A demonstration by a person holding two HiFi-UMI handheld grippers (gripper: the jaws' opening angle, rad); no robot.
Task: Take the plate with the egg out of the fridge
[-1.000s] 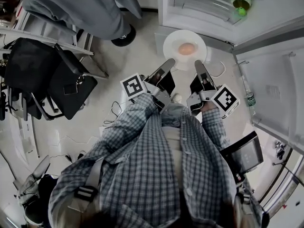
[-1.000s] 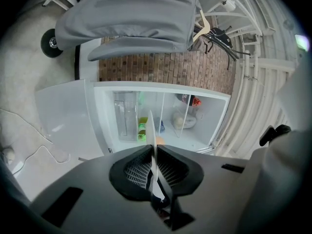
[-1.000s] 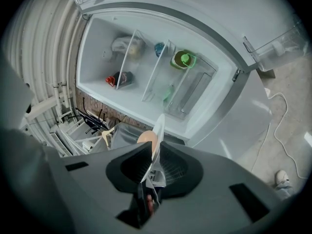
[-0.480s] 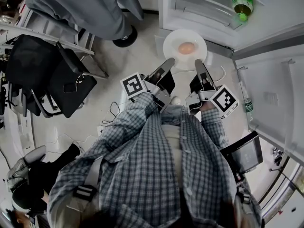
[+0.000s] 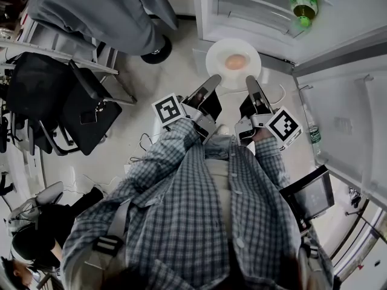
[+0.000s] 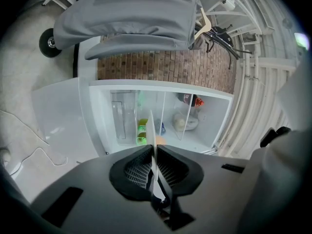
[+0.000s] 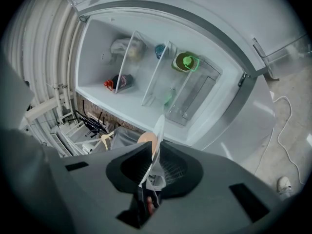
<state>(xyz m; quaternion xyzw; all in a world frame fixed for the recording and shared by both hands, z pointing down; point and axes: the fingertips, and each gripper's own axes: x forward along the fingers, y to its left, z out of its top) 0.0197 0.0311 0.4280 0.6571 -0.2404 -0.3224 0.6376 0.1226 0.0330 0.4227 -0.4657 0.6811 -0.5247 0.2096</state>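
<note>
1 plate (image 5: 217, 52) | 1 egg (image 5: 236, 60) on it | 2 clamped on plate rim: left hand-held gripper (image 5: 213, 80), right hand-held gripper (image 5: 251, 81)

The head view looks steeply down over the person's checked shirt (image 5: 205, 216). Each gripper view rides close behind its jaws, facing the open white fridge (image 7: 97, 62), which all three views share.

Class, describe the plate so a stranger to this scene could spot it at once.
Before the open fridge, the left gripper and right gripper each clamp the near edge of a round white plate. It alone carries a single pale orange egg at its middle.
</note>
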